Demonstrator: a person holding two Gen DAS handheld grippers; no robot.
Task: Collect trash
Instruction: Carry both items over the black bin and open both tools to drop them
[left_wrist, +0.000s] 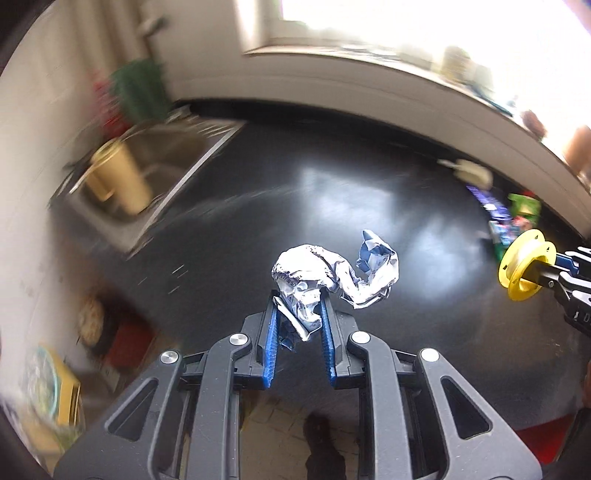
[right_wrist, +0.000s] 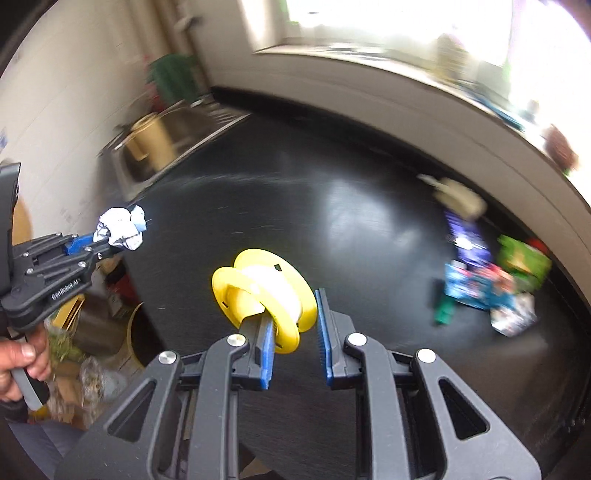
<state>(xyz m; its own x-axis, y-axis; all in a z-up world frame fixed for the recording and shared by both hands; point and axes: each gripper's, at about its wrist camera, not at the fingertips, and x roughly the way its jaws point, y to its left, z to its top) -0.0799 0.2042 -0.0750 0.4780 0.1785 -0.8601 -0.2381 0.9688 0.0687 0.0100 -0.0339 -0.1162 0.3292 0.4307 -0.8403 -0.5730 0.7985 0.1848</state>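
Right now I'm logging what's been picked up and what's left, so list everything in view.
crumpled paper: one, white and blue, in the left gripper
spool: one, yellow, in the right gripper
wrappers: a blurred pile, purple, blue, green, far right of the counter
counter: one, black
sink: one, steel, counter's left end
mug: one, tan, in the sink
left gripper: black, blue pads
right gripper: black, blue pads
hand: one, on the left gripper's handle
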